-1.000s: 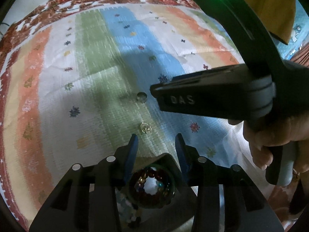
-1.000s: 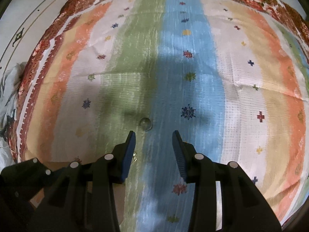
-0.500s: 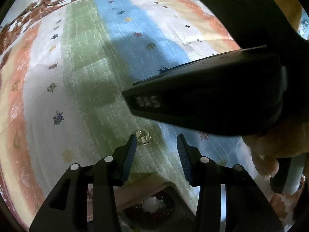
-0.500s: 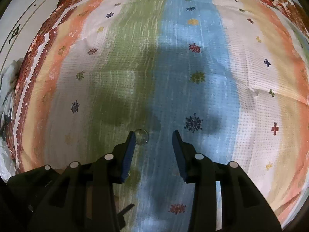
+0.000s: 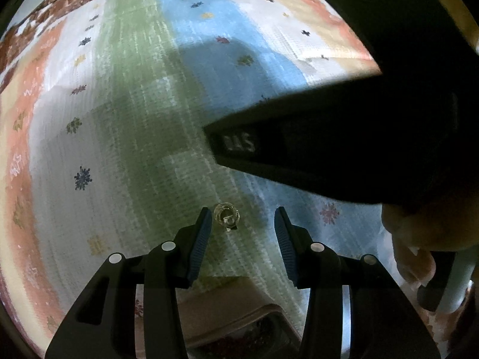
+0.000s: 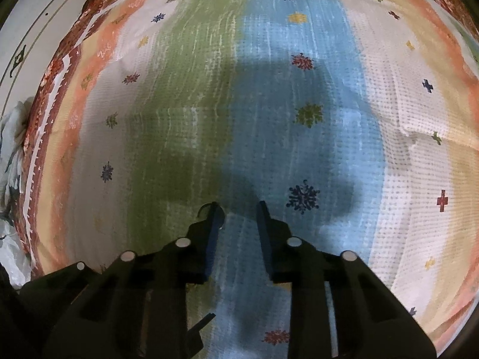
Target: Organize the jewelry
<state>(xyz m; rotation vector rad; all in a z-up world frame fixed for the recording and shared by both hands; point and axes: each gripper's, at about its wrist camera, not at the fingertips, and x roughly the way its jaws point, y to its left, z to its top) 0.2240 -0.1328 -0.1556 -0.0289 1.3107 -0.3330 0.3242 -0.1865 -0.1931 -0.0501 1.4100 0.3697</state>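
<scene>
A small clear stone ring [image 5: 226, 217] lies on the green stripe of the striped cloth [image 5: 143, 89]. My left gripper [image 5: 242, 220] is open, low over the cloth, with the ring just inside its left finger [image 5: 201, 236]. In the right wrist view a second thin ring [image 6: 208, 208] peeks out at the tip of the left finger [image 6: 213, 224]. My right gripper [image 6: 236, 214] is open, its jaws narrower than before, with the ring at its left fingertip. The right gripper's dark body [image 5: 344, 149] fills the right of the left wrist view.
A beige jewelry box [image 5: 236, 311] sits under the left gripper at the bottom of the left wrist view. The cloth's floral border [image 6: 54, 68] and a white floor [image 6: 30, 15] lie at the left. A fold in the cloth [image 6: 419, 131] runs at right.
Both grippers moved forward and down. The clear ring now lies between the left fingers. The thin ring went from ahead of the right gripper to its left fingertip, and the right jaws narrowed.
</scene>
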